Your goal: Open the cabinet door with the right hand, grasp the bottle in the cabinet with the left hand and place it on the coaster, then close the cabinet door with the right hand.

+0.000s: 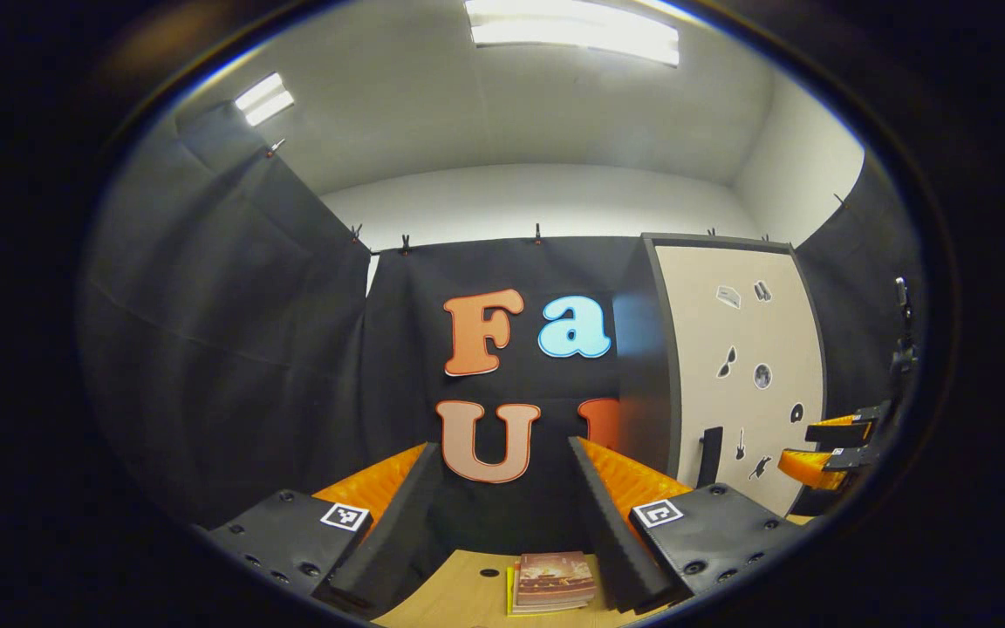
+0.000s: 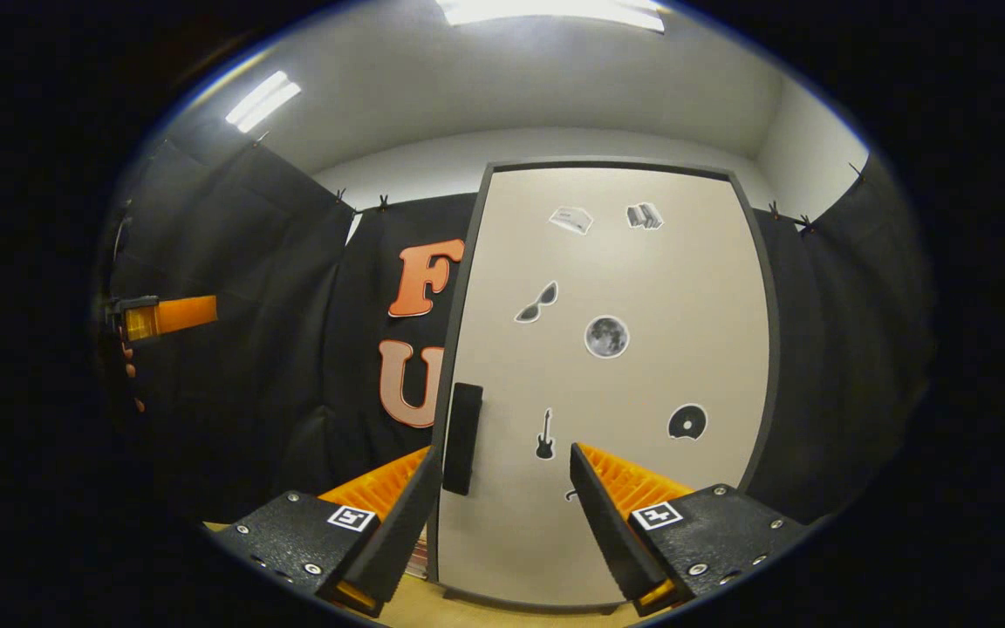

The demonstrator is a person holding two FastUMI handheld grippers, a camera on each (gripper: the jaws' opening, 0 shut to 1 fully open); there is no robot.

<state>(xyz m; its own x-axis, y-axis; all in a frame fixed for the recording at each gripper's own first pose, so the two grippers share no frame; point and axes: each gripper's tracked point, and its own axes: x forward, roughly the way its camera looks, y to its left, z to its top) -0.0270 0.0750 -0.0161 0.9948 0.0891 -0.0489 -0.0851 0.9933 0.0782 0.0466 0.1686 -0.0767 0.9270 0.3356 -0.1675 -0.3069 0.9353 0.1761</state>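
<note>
- Cabinet door (image 2: 607, 384): one tall cream-coloured panel in a dark frame, bearing small black-and-white stickers; it stands flush and closed in both views.
- Door handle (image 2: 462, 438): one dark, upright rectangular pull on the panel's left edge, as the right gripper view shows it.
- Right gripper (image 2: 502, 475): fingers spread apart and empty, aimed at the lower part of the door; the handle lies just beside its left finger and is not yet touched.
- Left gripper (image 1: 502, 471): fingers likewise spread apart and empty, aimed at the booth wall to the left of the cabinet, above the light wooden tabletop (image 1: 468, 593).
- Stack of books (image 1: 553, 581): one small pile with a reddish cover, lying on the tabletop between the left gripper's fingers but lower and apart from them.
- Bottle: presumably behind the closed door, hence hidden; no coaster can be made out.
- Progress, as judged: nothing is completed. Opening the door, taking the bottle, setting it on the coaster and closing the door all remain.
- Count: two grippers, one door, one handle, one book pile.
</note>
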